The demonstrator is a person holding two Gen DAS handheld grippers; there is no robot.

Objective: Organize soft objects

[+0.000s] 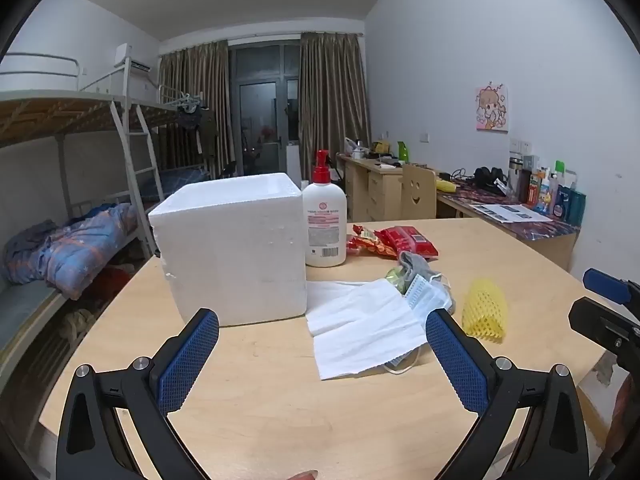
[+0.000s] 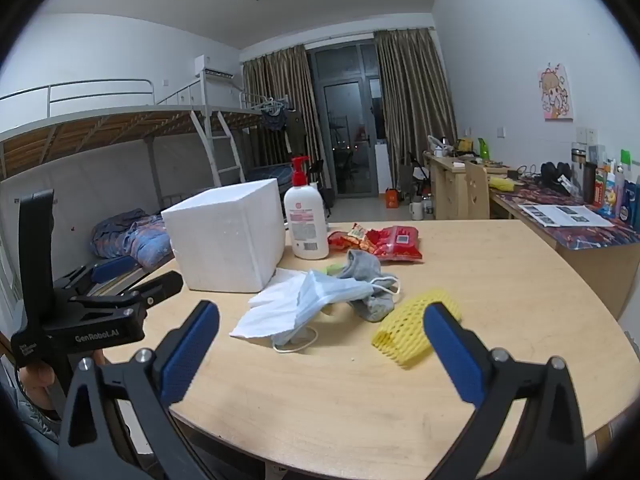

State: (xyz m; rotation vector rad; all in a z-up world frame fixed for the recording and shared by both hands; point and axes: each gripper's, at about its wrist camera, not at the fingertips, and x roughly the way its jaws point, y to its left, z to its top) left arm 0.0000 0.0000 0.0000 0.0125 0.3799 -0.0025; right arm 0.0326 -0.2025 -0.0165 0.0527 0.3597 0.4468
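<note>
I count one foam box, one sock, one yellow net sleeve mid-frame on my wooden bench (bunk-bed room), left claw and right claw both released, empty.

A round, pale wooden table has a smooth, matt top. Near its left edge stands a white foam box, matt and finely grainy. Beside it, a white plastic pump bottle looks glossy, and red foil snack packets shine. Toward the middle lie thin white tissue paper, a soft grey knitted cloth sock and a yellow foam mesh sleeve. Gripper pads are textured blue rubber on matt black plastic.
</note>
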